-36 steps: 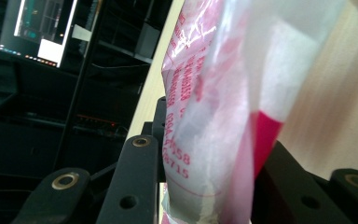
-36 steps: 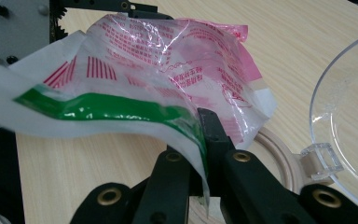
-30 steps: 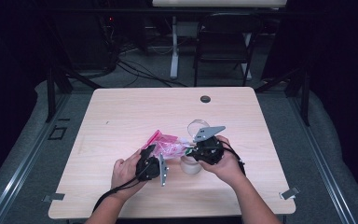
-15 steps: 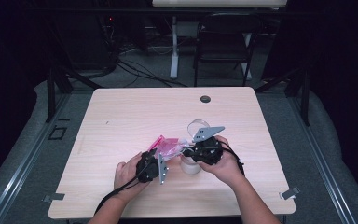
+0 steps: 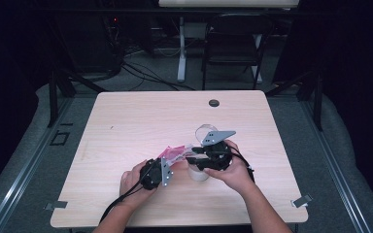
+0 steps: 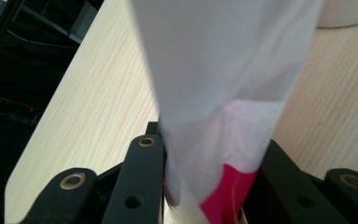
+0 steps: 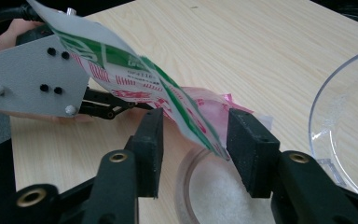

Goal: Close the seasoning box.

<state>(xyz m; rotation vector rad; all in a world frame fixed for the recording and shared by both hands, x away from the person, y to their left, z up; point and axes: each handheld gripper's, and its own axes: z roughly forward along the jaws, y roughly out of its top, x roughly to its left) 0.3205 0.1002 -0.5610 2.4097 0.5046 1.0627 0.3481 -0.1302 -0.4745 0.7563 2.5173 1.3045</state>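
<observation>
Pink-and-white plastic sachet with red and green print sits in the air between both grippers, low over the near middle of the wooden table, its far end tipped over a small white cup. The left gripper is clamped on the sachet's near end, pink edge pinched between its jaws. In the right gripper view the right gripper has its jaws spread around the sachet with gaps on both sides, not pinching. White powder already lies in the cup directly below. A clear plastic lid or dish stands just beside the cup on the right.

Step in hand looks like emptying the sachet into the cup. To do it well: the left gripper should keep a firm pinch and hold the closed end higher than the open end, so the contents slide down. The open corner should stay inside the cup rim, not over the table. The right gripper would best close lightly on the sachet near the mouth to steady or squeeze it; too hard a pinch may seal the opening. Slow tilt, no shaking, or powder spills. The cup is light and unheld, so the jaws shouldn't bump it.
</observation>
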